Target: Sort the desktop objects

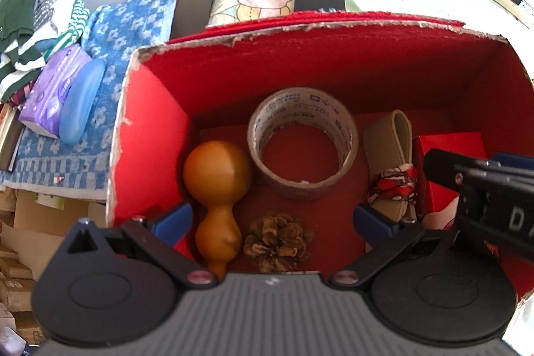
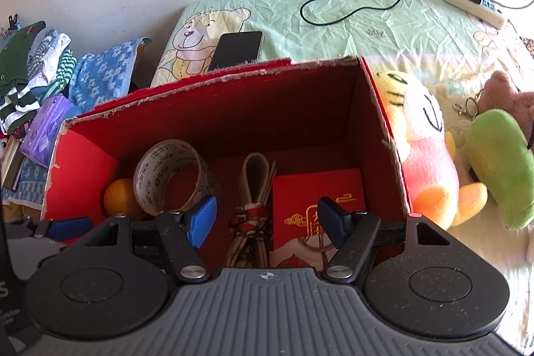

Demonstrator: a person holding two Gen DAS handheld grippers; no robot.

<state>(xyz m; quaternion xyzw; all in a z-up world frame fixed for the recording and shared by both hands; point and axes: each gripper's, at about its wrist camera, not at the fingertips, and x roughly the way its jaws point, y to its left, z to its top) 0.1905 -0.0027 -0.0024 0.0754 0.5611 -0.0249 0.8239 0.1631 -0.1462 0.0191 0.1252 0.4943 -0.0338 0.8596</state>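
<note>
Peering down through both wrist cameras, I have my two grippers poised over the open red cardboard box (image 1: 153, 129). My left gripper (image 1: 272, 219) has its fingers spread wide and holds nothing; beneath it, at the box's left side, lies the tan wooden gourd (image 1: 217, 189), with the brown pine cone (image 1: 277, 241) just beside its narrow end. Next along is the roll of brown packing tape (image 1: 302, 152), leaning on edge, then the bundle of flat beige strap tied with red-patterned ribbon (image 1: 390, 169), and furthest right the red envelope with gold print (image 2: 317, 206). My right gripper (image 2: 263, 221) hangs above the strap and envelope, fingers also well apart and empty.

By my reading, five items are already stowed, so the sorting looks well under way. What seems left sits outside on the bed: the yellow-and-pink plush tiger (image 2: 424, 149) touching the box's right wall, and the green plush toy (image 2: 500, 165) beyond it (whether these belong in this box, I cannot tell).
</note>
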